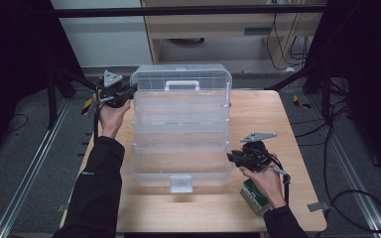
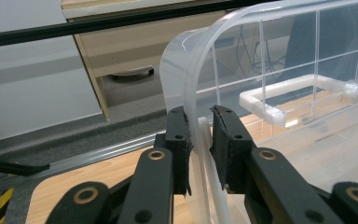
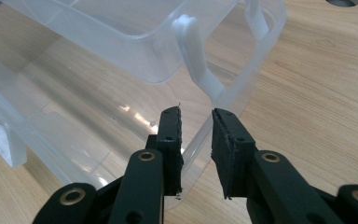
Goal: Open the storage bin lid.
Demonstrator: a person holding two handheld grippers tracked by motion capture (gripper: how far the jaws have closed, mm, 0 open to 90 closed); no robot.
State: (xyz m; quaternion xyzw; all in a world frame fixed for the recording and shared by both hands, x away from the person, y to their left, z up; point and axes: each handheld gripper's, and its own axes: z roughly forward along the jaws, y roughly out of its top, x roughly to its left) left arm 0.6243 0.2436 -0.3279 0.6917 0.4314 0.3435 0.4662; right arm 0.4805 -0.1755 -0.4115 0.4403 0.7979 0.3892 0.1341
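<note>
A clear plastic tiered storage box (image 1: pixel 178 148) stands open on the wooden table (image 1: pixel 258 109), its trays stepped out and its lid (image 1: pixel 178 79) raised at the back. My left gripper (image 1: pixel 131 91) is at the lid's top left corner. In the left gripper view its jaws (image 2: pixel 199 116) are closed over the lid's curved rim (image 2: pixel 182 56), beside the white handle (image 2: pixel 270 100). My right gripper (image 1: pixel 230 157) is at the lowest tray's right end. There its jaws (image 3: pixel 196 116) straddle the tray's thin clear wall (image 3: pixel 223 95), which runs slantwise from one pad to the other.
A small green and white carton (image 1: pixel 254 196) lies under my right hand near the table's front right. The box's white latch (image 1: pixel 180 183) faces the front edge. A white hinge arm (image 3: pixel 193 51) links the trays. Dark frame posts and cables surround the table.
</note>
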